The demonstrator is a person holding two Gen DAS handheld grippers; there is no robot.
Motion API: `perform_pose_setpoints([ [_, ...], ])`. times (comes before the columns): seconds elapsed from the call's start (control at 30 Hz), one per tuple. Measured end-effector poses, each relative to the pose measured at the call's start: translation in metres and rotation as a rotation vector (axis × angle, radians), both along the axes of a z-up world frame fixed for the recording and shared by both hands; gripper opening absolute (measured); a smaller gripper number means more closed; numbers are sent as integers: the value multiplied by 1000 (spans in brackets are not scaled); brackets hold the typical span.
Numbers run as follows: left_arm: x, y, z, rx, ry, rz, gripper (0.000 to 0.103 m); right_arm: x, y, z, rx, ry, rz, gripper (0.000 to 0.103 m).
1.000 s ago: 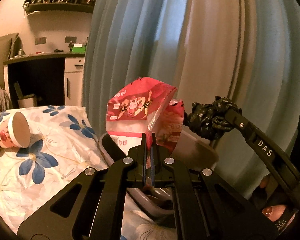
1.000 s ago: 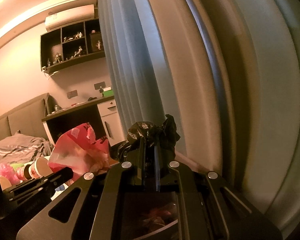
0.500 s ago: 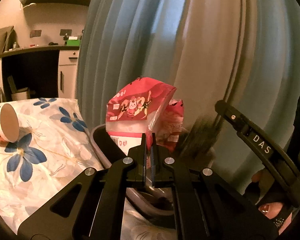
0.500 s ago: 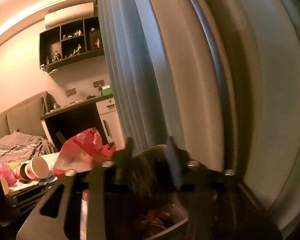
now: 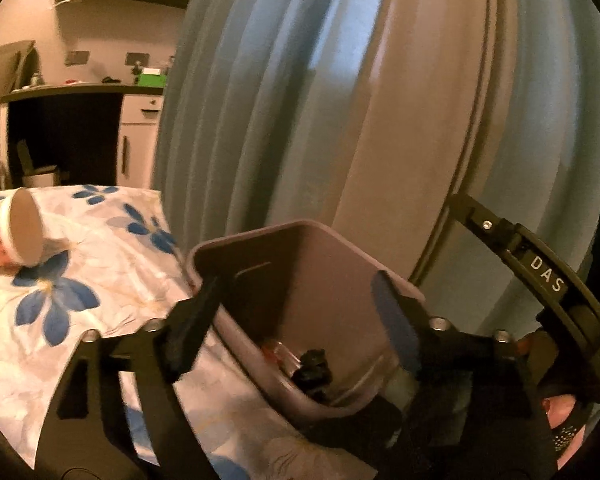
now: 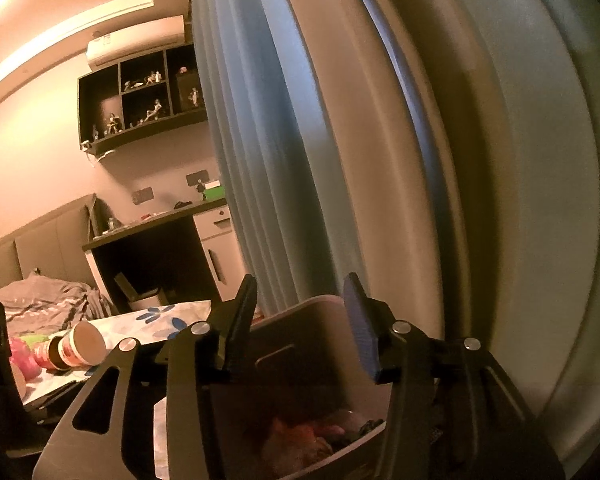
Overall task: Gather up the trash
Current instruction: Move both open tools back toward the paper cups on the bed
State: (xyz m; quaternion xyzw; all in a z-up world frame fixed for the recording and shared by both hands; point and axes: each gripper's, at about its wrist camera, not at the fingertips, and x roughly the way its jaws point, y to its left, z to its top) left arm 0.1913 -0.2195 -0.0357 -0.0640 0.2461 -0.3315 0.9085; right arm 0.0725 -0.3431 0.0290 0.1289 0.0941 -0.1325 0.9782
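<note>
A grey plastic bin (image 5: 260, 240) stands at the bed's edge by the curtain; it also shows in the right wrist view (image 6: 312, 312). Black crumpled trash (image 5: 314, 372) and a red wrapper lie in its bottom, and pinkish trash (image 6: 300, 440) shows in the right wrist view. My left gripper (image 5: 300, 308) is open and empty above the bin. My right gripper (image 6: 300, 320) is open and empty over the bin too. A paper cup (image 5: 16, 232) lies on its side on the floral bedsheet, also seen in the right wrist view (image 6: 80, 346).
Blue-grey curtains (image 5: 340, 100) hang right behind the bin. The floral sheet (image 5: 80, 280) covers the bed on the left. A desk with a white cabinet (image 5: 136, 136) stands at the back. Pink and green trash (image 6: 24, 352) lies beyond the cup.
Both grippers opened. The pink snack bag left my left gripper and the black crumpled bag left my right one; both dropped into the bin.
</note>
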Motion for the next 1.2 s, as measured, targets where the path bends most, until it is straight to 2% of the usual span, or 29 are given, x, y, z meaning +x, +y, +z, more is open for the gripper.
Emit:
perform_pose_setpoints([
  [0.1,-9,17,2,22,-10,81,89,-6,4,0,-3,-9,8,55],
  [0.23,-24,45,3,72,-45,222,95,-15,13,-3,-5,-18,16,73],
  [0.43,-49,107,7,145,-110,479,96,-22,35,-5,-8,-7,67,76],
  [0.6,-60,170,8,176,-117,684,96,-25,59,-1,-14,-4,129,76],
  [0.73,-72,208,7,220,-114,801,96,-24,83,-1,-21,6,190,76],
  [1.0,-95,261,9,205,-97,903,97,-16,128,2,-42,21,296,76],
  [1.2,-93,274,8,206,-92,924,97,-8,154,0,-58,35,345,76],
])
